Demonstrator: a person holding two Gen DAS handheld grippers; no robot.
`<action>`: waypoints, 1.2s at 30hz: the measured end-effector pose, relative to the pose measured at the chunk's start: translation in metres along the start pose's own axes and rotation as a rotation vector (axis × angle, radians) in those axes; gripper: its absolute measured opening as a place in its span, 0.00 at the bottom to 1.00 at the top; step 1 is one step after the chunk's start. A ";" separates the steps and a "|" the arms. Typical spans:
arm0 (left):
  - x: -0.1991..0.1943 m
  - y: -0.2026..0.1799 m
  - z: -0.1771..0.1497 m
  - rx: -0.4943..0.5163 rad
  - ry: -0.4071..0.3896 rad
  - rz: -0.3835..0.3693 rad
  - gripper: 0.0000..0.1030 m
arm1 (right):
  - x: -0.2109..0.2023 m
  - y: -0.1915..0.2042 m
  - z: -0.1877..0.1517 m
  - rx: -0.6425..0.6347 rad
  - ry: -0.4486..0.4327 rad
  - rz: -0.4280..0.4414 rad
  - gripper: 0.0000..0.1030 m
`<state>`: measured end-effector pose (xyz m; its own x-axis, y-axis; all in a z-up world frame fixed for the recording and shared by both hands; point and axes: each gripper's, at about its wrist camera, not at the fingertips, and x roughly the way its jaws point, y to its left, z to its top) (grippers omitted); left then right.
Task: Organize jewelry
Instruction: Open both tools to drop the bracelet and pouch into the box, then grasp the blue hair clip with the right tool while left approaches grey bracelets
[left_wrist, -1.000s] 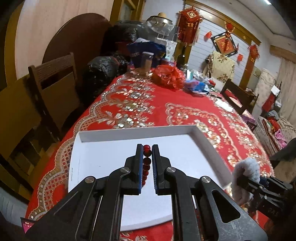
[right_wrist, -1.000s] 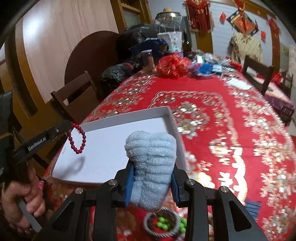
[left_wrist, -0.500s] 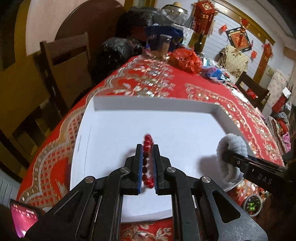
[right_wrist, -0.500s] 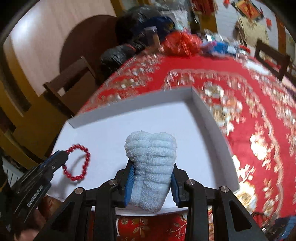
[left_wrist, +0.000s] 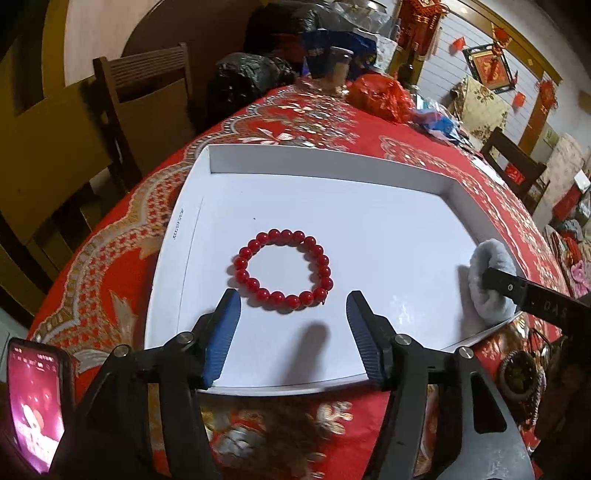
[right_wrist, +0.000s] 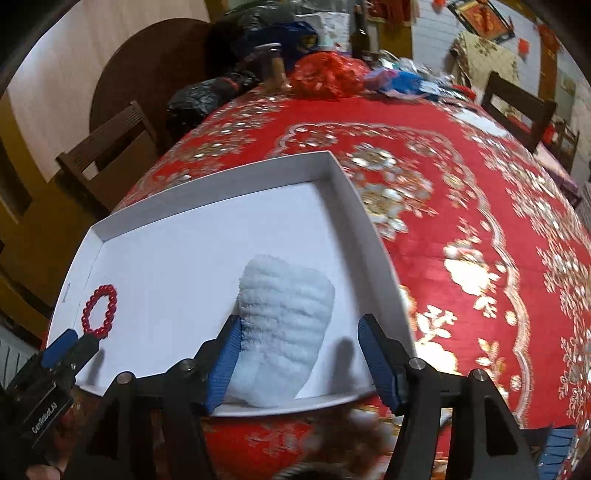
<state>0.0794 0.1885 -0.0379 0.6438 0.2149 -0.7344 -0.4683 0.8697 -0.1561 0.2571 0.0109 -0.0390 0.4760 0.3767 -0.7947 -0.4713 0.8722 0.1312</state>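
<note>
Red sequined tablecloth under a white tray: red bead bracelet is laid flat inside, left gripper just opened and clear; fluffy pale-blue scrunchie is released beside the right wall, right gripper just spread, one pad possibly touching; both placements are judged done.

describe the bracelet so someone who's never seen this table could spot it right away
On the red tablecloth sits a shallow white tray. On its floor near the left edge, just ahead of the open left gripper, lies the bracelet: a flat ring of glossy round red beads. The tray's only other item is a fluffy pale blue towel on the right.
</note>
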 end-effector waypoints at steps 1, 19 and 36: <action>0.000 -0.003 0.000 0.007 0.003 0.002 0.58 | -0.001 -0.005 0.000 0.003 0.003 0.005 0.60; -0.059 -0.104 -0.023 0.223 -0.042 -0.255 0.61 | -0.157 -0.161 -0.084 0.310 -0.180 -0.062 0.60; -0.030 -0.108 -0.064 0.231 0.098 -0.224 0.61 | -0.100 -0.123 -0.089 0.211 -0.077 -0.003 0.53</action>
<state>0.0722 0.0599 -0.0411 0.6488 -0.0270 -0.7605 -0.1646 0.9707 -0.1749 0.2012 -0.1617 -0.0288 0.5365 0.3895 -0.7486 -0.3077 0.9163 0.2562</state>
